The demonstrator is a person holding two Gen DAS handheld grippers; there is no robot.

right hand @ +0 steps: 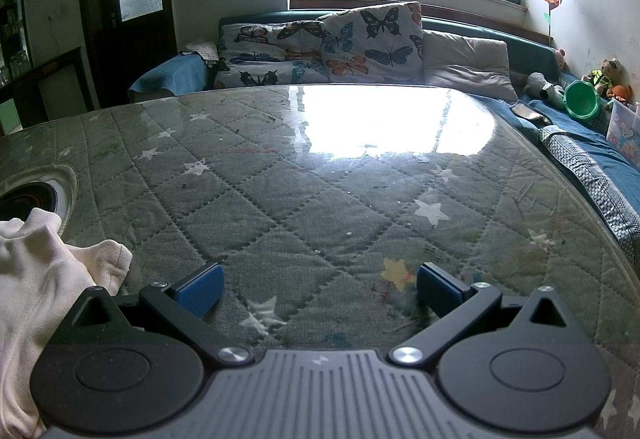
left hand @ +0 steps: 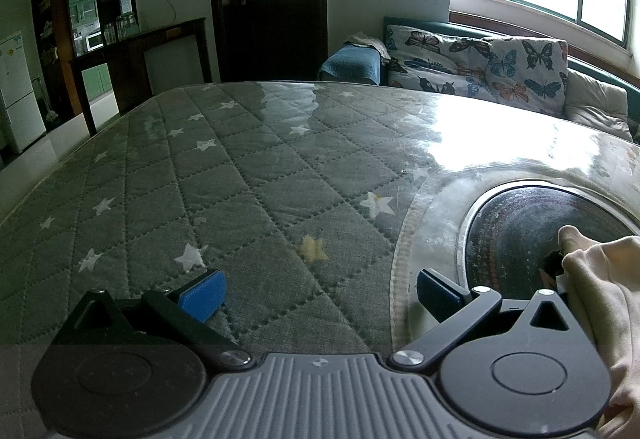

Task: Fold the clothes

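- Left claw (left hand: 320, 289): jaws spread wide, blue pads apart, nothing between them; it hangs just over the quilted star-print cover (left hand: 224, 191) of the bench.
- Right claw (right hand: 318, 287): likewise released and empty, jaws wide over the same cover (right hand: 320, 215).
- Cream garment (left hand: 600, 279): lies bunched between the two claws, at the right edge of the left wrist view and the left edge of the right wrist view (right hand: 48, 271). It partly overlaps the round dark hotplate (left hand: 536, 227) set into the bench.
- Handling, judged: soft knit, light, limp; it will sag and bunch when lifted and has no stiff edge. A clear glossy sheet seems to overlie the cover, so the fabric may slide readily when dragged.
- Hold points, judged: the garment's outline is hidden by its crumpling; the two protruding ends nearest each claw are the likeliest grips, pinched through a single layer, then drawn apart to spread it flat.
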